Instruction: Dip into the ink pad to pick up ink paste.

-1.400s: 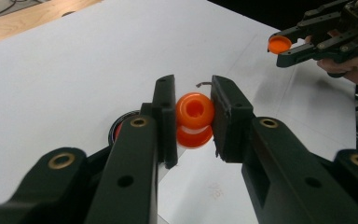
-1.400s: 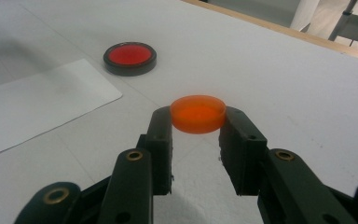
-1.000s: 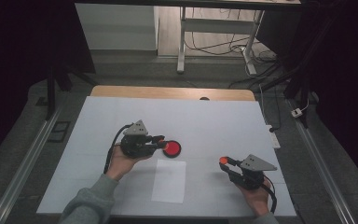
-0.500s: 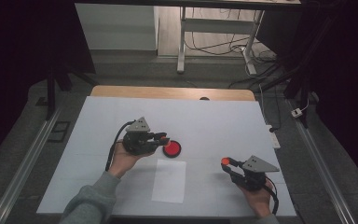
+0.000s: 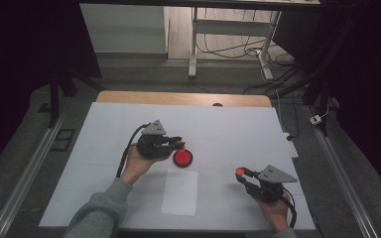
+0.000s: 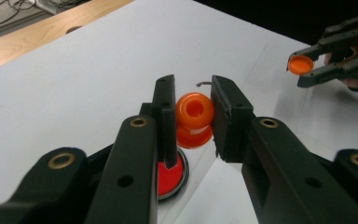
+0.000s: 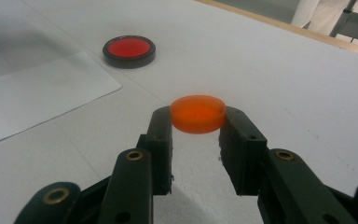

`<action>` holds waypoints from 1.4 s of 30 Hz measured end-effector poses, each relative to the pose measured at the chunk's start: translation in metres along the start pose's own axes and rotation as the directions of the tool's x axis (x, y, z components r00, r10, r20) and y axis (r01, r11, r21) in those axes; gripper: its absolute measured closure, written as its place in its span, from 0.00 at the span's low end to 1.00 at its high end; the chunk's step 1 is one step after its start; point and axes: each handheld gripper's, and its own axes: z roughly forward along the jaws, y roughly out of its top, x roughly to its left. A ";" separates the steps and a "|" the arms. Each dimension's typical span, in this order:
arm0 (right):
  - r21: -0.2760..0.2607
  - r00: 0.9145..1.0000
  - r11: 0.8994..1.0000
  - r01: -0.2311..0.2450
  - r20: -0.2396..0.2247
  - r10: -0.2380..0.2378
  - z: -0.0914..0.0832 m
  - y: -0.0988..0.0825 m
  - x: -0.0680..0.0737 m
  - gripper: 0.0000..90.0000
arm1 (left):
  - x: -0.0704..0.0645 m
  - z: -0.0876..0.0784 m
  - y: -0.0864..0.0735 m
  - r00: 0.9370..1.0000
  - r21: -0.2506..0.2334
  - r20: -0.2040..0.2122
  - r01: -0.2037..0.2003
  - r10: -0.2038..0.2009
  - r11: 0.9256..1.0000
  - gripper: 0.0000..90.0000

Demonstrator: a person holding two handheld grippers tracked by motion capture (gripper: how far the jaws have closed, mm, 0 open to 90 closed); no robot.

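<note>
My left gripper point(image 6: 193, 114) is shut on a small orange bottle point(image 6: 194, 108), whose open mouth faces the camera. In the high view the left gripper point(image 5: 177, 144) hovers just above and left of a red disc with a black rim point(image 5: 182, 158), which lies flat on the white table. My right gripper point(image 7: 196, 122) is shut on a shallow orange cap point(image 7: 198, 113), held level at the tips of its jaws. In the high view the right gripper point(image 5: 241, 173) is at the front right, well apart from the left one. The cap point(image 6: 301, 65) shows far off in the left gripper view.
A white sheet of paper point(image 5: 180, 191) lies flat near the front edge, between the two hands. The white tabletop point(image 5: 238, 134) has a wooden strip point(image 5: 178, 98) along its far edge. Metal rails run along both sides of the table.
My left gripper has shifted slightly right with the orange bottle, toward the red disc. The right gripper has barely moved.
</note>
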 end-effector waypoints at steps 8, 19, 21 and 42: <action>0.000 1.000 1.000 -0.001 0.011 0.001 -0.001 0.000 0.000 0.72 | 0.006 0.018 0.001 0.999 -0.048 0.035 0.029 -0.028 0.998 0.80; -0.004 1.000 1.000 0.000 0.022 0.000 -0.003 0.001 -0.001 0.72 | 0.018 0.033 -0.007 0.999 0.048 -0.011 0.038 -0.038 0.998 0.81; -0.006 1.000 1.000 0.000 0.021 0.000 -0.003 0.002 -0.001 0.72 | 0.020 0.035 -0.008 0.999 0.064 -0.018 0.040 -0.039 0.997 0.81; 0.002 1.000 1.000 0.002 0.018 -0.002 -0.001 0.001 -0.001 0.72 | 0.019 0.051 -0.023 1.000 0.169 -0.024 0.009 -0.005 0.986 0.80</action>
